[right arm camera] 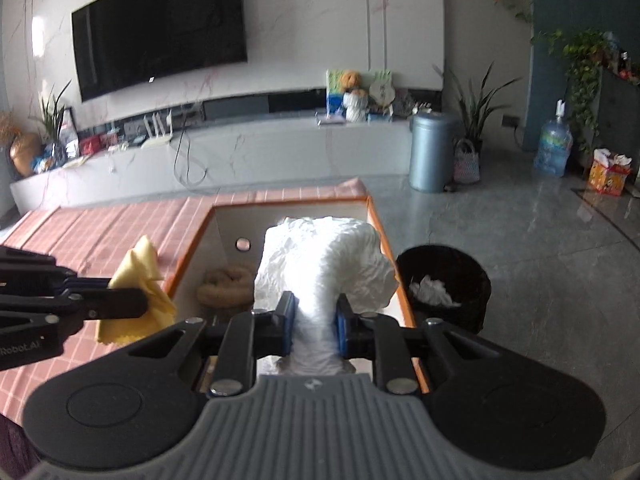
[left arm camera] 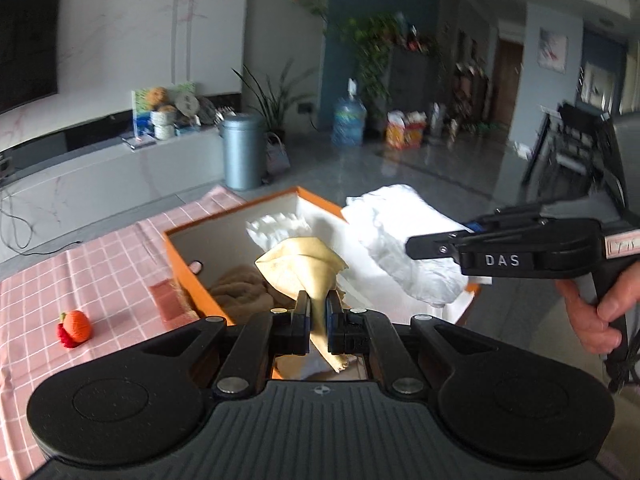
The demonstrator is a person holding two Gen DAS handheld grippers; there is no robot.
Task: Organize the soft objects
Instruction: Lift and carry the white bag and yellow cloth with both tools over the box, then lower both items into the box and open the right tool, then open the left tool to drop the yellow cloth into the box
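Clamped between the black fingers of the left gripper [left arm camera: 318, 312], a yellow cloth [left arm camera: 304, 268] rises from the pads in a crumpled, pointed fold and trails a frayed end back toward the camera. It hangs above the open orange box [left arm camera: 192, 280]. From the right wrist view the same cloth [right arm camera: 138, 296] shows beside the box's left wall, over the pink checked desk [right arm camera: 100, 232].

Fingers of the right gripper [right arm camera: 316, 322] stand a little apart, pressed on both sides of a white crinkled bundle [right arm camera: 324, 264] that bulges up and forward past the tips. The bundle is held over the box interior; from the left wrist view it [left arm camera: 404, 240] sits above the box's right rim, with a hand [left arm camera: 596, 312] around the gripper handle.

Inside the box, which has white inner walls, lie a tan knitted piece [left arm camera: 244, 294] on the floor of the box and another white crinkled piece [left arm camera: 278, 228] toward the far wall. A small orange knitted fruit [left arm camera: 76, 327] rests on the desk, well apart from the box on its left. A black bin [right arm camera: 444, 284] stands on the floor just beside the box's right wall, with crumpled white material inside.
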